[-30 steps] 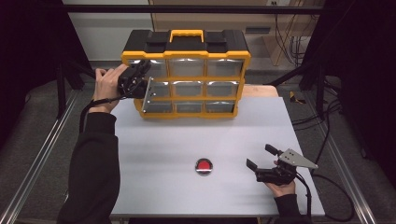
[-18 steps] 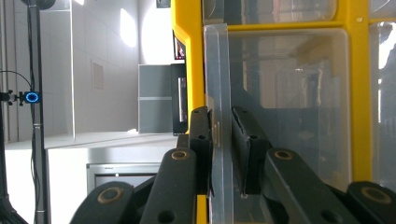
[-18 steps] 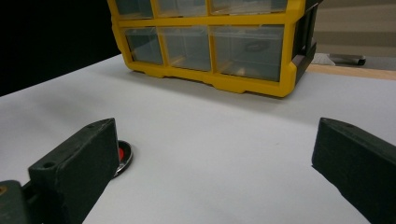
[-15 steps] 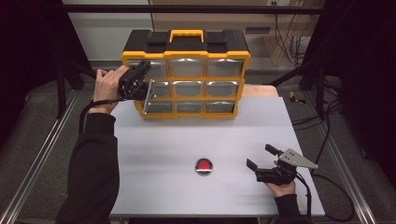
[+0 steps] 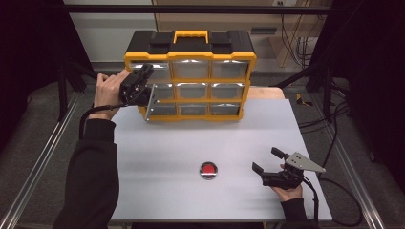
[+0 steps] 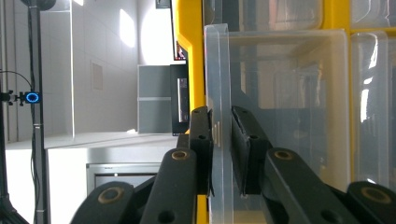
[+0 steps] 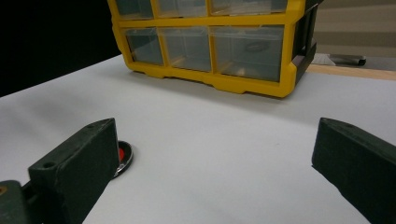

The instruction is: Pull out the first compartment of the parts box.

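Note:
A yellow and black organizer (image 5: 191, 43) with clear drawers stands at the back of the white table (image 5: 157, 152). Its left middle drawer (image 5: 152, 102) is pulled partway out. My left gripper (image 5: 138, 86) is shut on that drawer's clear front wall (image 6: 217, 70), one jaw on each side, in the left gripper view (image 6: 223, 154). A small red round disc with a metal rim (image 5: 208, 170) lies on the table at the front middle. My right gripper (image 5: 267, 159) rests open to the right of the disc, with nothing between its jaws (image 7: 215, 158). The disc (image 7: 123, 156) peeks out behind its left jaw.
The organizer (image 7: 243, 81) has three rows of clear drawers, the others pushed in. A wooden board (image 5: 267, 93) lies behind its right side. Cables (image 5: 334, 143) trail off the table's right edge. Metal rails (image 5: 43, 157) run along the left.

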The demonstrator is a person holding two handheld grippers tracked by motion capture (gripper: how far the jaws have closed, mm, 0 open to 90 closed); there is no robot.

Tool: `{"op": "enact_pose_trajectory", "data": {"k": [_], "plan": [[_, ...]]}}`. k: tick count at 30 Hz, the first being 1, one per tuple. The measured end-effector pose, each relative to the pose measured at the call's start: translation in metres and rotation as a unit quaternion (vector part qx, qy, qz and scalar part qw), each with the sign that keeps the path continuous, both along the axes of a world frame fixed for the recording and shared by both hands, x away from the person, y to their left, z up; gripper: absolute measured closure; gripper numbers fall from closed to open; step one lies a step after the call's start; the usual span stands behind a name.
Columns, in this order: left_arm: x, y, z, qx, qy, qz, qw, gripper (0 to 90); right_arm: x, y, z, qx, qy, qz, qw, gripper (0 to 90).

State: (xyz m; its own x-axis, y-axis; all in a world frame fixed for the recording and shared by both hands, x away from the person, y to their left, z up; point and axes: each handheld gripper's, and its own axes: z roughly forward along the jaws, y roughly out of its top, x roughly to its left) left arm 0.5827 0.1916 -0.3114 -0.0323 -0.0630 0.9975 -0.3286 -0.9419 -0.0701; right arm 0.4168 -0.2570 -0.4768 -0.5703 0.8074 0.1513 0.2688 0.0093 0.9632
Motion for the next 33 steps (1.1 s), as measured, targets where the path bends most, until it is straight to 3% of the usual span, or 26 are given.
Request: {"op": "enact_pose_trajectory", "data": {"k": [33], "plan": [[-0.029, 0.004, -0.005, -0.002, -0.016, -0.009, 0.9998, 78.5, 0.000, 0.000, 0.000, -0.001, 0.001, -0.001, 1.0000, 1.4]]}}
